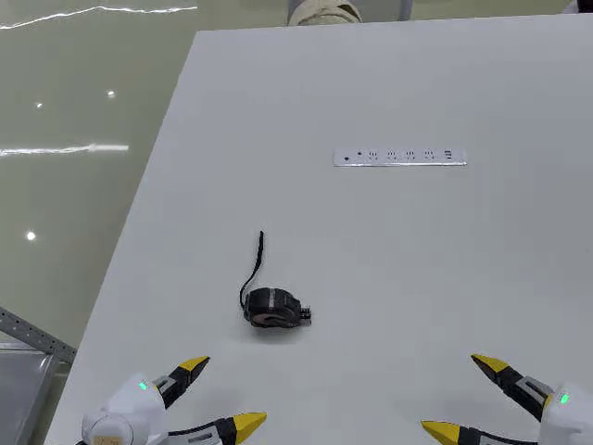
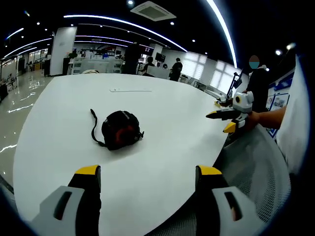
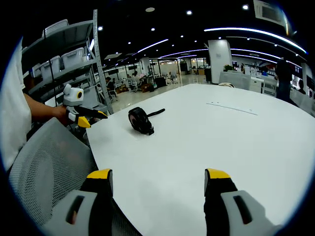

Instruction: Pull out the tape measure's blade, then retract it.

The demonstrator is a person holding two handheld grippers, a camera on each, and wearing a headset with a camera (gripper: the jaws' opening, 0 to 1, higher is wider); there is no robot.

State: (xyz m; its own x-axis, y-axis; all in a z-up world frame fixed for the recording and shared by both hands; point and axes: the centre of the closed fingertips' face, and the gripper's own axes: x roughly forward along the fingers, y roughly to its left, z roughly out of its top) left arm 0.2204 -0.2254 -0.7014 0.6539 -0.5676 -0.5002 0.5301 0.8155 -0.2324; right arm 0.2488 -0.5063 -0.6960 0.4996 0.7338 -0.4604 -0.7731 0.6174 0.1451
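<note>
1. Your left gripper (image 1: 222,393) hung over the near left of the table (image 1: 371,241), jaws spread and holding nothing.
2. Your right gripper (image 1: 466,396) hung near right, jaws also released.
3. The tape measure (image 1: 274,308) lay just beyond the left gripper, apart from both.

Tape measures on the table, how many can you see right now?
1. The tape measure lies on the white table, ahead of the left gripper, its strap trailing toward the far side. None seems hidden.
</note>
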